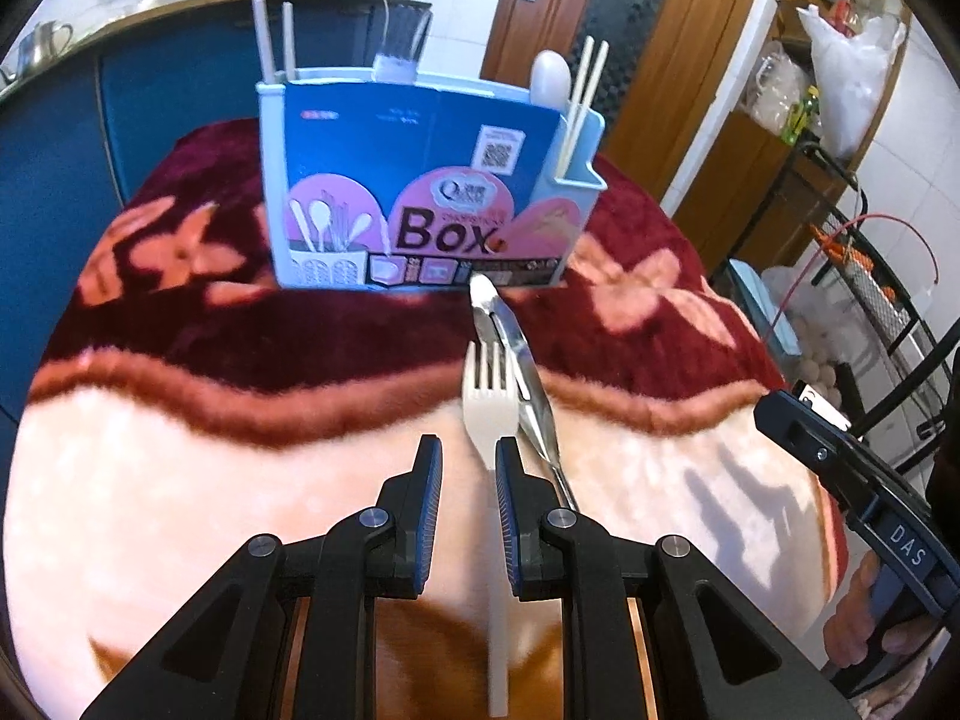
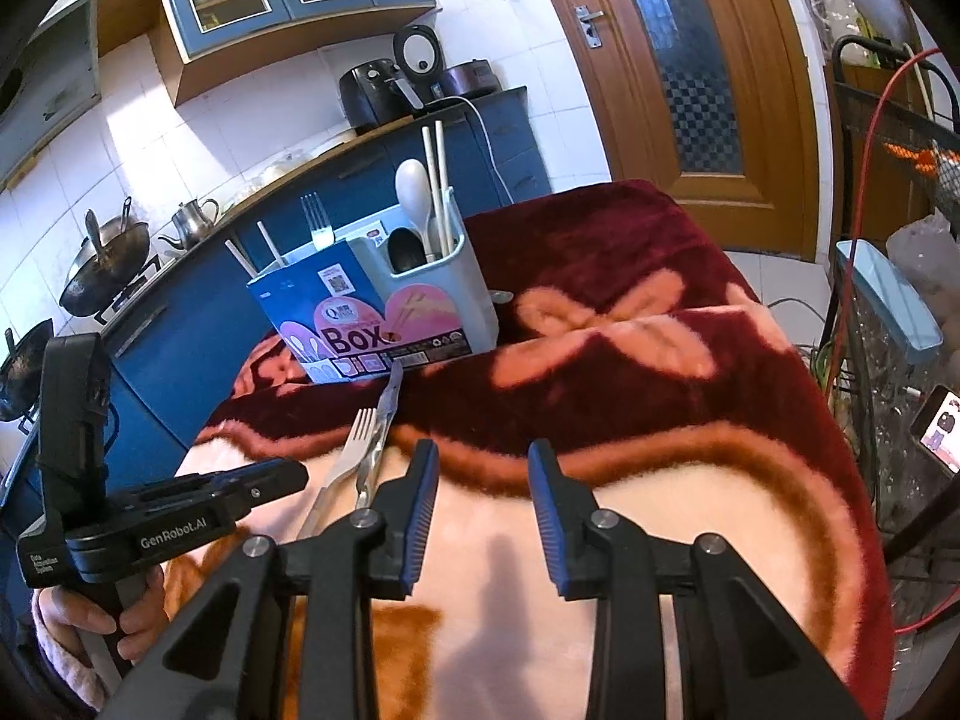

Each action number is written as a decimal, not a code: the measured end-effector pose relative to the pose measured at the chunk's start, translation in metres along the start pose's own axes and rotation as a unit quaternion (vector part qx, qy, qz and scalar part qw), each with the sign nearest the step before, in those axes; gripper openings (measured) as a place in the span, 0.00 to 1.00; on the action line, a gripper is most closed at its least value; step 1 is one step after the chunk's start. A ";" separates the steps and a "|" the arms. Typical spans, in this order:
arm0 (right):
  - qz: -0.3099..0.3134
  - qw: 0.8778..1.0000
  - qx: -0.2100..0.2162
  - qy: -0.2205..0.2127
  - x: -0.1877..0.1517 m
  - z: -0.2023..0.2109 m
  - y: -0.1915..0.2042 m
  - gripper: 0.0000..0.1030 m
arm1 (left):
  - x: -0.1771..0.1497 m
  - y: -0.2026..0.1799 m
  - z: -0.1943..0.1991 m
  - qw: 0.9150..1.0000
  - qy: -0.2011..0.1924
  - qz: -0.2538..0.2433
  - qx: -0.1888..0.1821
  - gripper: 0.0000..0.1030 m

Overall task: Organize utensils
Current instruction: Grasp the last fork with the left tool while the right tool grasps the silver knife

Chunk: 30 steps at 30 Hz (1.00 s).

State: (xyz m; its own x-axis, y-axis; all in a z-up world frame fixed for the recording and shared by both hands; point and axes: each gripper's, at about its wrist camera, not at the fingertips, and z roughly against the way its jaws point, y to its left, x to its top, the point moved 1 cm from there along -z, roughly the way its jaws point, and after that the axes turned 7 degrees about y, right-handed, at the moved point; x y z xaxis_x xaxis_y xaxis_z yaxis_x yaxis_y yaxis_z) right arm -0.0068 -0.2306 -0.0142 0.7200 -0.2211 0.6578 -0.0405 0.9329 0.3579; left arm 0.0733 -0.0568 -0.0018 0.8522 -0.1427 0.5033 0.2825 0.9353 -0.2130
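- Left wrist view: the left gripper point(image 1: 468, 468) stands with jaws parted and empty above the blanket point(image 1: 180, 510). The white fork point(image 1: 489, 414) lies just ahead, its handle running back under the jaw gap and its tines toward the utensil box point(image 1: 420, 180). Metal tongs point(image 1: 516, 360) lie touching its right side, roughly parallel.
- Right wrist view: the right gripper point(image 2: 483, 474) is open, holding nothing. The fork point(image 2: 351, 450) and tongs point(image 2: 384, 420) lie to its left, beside the left gripper point(image 2: 240, 486), judged nearer.
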 end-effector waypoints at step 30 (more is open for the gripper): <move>0.006 1.000 0.002 0.022 -0.002 -0.010 -0.001 0.34 | -0.003 0.012 -0.013 0.999 0.009 0.027 -0.021 0.07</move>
State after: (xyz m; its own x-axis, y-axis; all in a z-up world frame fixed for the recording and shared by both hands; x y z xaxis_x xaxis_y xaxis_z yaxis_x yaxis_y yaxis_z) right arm -0.0008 -0.2279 -0.0224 0.7492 -0.1964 0.6326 -0.0530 0.9342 0.3529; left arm 0.0800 -0.0491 -0.0171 0.8743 -0.0974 0.4754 0.2528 0.9277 -0.2749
